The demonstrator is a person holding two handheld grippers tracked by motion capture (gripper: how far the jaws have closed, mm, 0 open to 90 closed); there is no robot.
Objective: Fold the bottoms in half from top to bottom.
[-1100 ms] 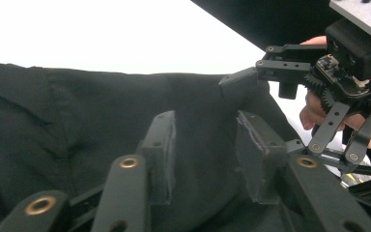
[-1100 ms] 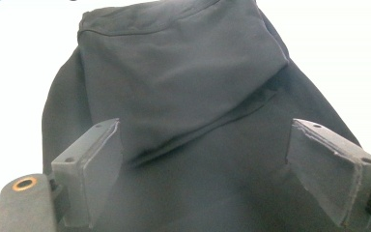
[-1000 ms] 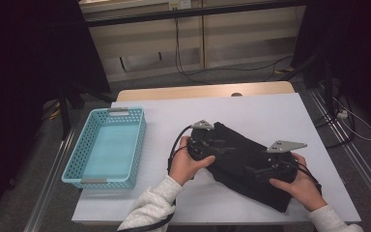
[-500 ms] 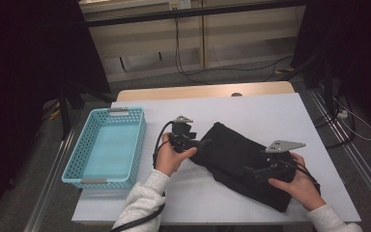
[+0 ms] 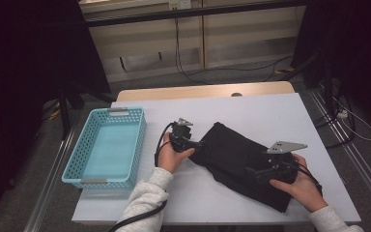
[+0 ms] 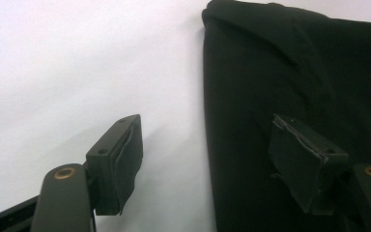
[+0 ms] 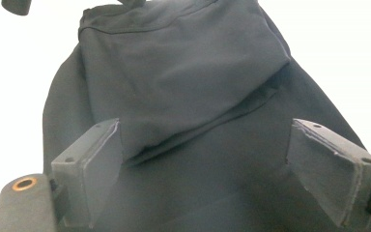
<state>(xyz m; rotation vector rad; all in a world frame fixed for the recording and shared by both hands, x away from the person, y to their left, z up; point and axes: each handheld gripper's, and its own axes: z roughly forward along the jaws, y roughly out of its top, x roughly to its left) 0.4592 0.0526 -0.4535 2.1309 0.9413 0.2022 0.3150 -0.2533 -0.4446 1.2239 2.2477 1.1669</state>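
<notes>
Folding under way: black garment [image 5: 241,162] doubled over on bench [image 5: 222,111], not yet in basket [image 5: 107,145]. Left gripper [image 6: 207,159] jaws just opening astride its edge; right gripper [image 7: 217,169] jaws apart above cloth.

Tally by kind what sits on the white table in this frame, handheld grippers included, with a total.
Black folded garment: 1
Light blue plastic basket: 1
Handheld grippers: 2, left gripper and right gripper, both with jaws open
Total: 4

White table [image 5: 251,108] with a folded black garment [image 5: 236,154] and an empty turquoise basket [image 5: 79,166].
</notes>
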